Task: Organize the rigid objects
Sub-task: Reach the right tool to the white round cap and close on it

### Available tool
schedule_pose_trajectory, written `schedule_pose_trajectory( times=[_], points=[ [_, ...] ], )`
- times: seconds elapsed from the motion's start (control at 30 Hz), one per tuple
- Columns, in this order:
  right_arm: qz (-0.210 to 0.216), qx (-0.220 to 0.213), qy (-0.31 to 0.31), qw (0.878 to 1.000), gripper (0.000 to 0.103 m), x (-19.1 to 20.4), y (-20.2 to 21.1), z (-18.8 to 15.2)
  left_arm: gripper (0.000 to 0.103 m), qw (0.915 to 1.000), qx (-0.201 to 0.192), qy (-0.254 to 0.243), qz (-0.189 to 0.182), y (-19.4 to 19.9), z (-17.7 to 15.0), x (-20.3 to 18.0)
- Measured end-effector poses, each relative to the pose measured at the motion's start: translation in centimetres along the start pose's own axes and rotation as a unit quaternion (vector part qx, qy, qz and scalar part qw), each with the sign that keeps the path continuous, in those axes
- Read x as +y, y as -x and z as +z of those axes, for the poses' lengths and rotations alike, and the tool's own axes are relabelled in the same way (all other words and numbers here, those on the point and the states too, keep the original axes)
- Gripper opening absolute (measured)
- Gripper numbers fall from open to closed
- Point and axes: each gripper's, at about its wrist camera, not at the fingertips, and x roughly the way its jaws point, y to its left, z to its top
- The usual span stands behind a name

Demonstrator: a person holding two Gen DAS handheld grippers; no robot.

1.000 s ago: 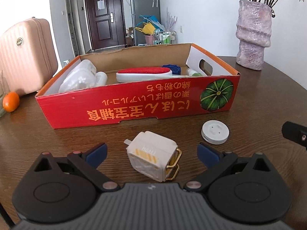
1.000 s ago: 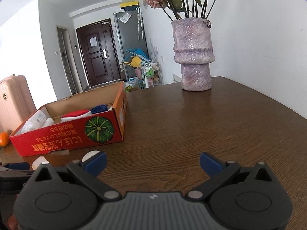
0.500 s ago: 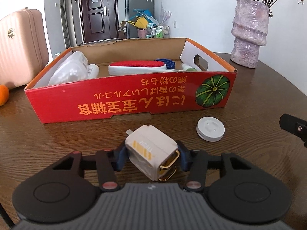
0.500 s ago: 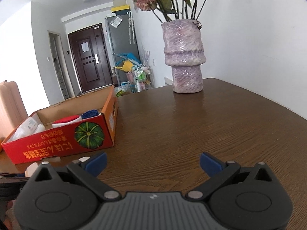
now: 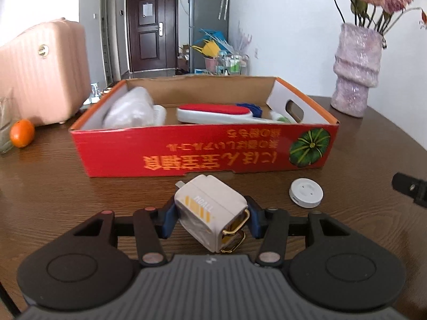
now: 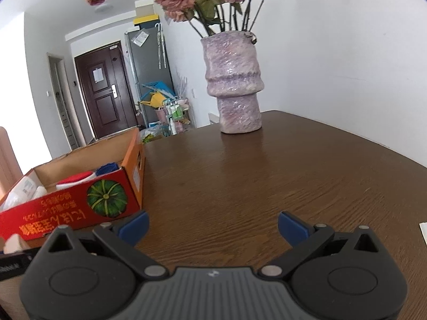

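Observation:
My left gripper [image 5: 210, 220] is shut on a white cube-shaped charger [image 5: 210, 210] with yellow stripes and a gold clip, held in front of the red cardboard box [image 5: 202, 154]. The box holds a red-and-white brush [image 5: 216, 112], a white bottle [image 5: 128, 110] and a blue item [image 5: 250, 108]. A white round disc [image 5: 306, 193] lies on the table right of the charger. My right gripper [image 6: 212, 225] is open and empty over bare table, with the box [image 6: 66, 210] at its left.
A purple vase with dried roses [image 5: 356, 72] stands at the back right of the brown table [image 6: 267, 176]. An orange [image 5: 22, 132] and a glass lie at the left. A pink suitcase [image 5: 40, 72] stands beyond the table.
My left gripper closed on the charger and lifted it slightly, with the box now viewed from a little higher. My right gripper stayed open and shifted slightly.

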Motion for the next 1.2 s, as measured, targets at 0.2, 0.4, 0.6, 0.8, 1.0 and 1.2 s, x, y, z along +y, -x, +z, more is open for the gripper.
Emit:
schedule_pose_trajectory(
  times=[0.2,0.4,0.6,0.8,1.0,1.2],
  points=[
    [0.012,0.002,0.017,1.000,0.103,1.8,0.6,-0.8,0.052,0.9995,-0.022,0.020,0.007,2.0,0.2,2.6],
    [0.029,0.011,0.037,0.999,0.103,3.7,1.3,-1.6,0.052,0.9983,-0.032,0.042,0.025,3.2,0.4,5.7],
    [0.055,0.028,0.060,0.996,0.099,5.9,1.3,-2.3,0.052,0.9971,-0.042,0.051,0.037,4.3,0.3,8.4],
    [0.068,0.052,0.084,0.993,0.097,8.7,0.3,-2.8,0.052,0.9957,-0.048,0.061,0.051,4.8,0.4,10.8],
    [0.065,0.070,0.091,0.991,0.095,11.0,-1.8,-2.4,0.052,0.9937,-0.053,0.075,0.064,5.1,0.5,13.5],
    [0.056,0.085,0.087,0.991,0.086,12.1,-3.9,-1.9,0.052,0.9928,-0.057,0.079,0.070,5.3,0.6,14.8]
  ],
)
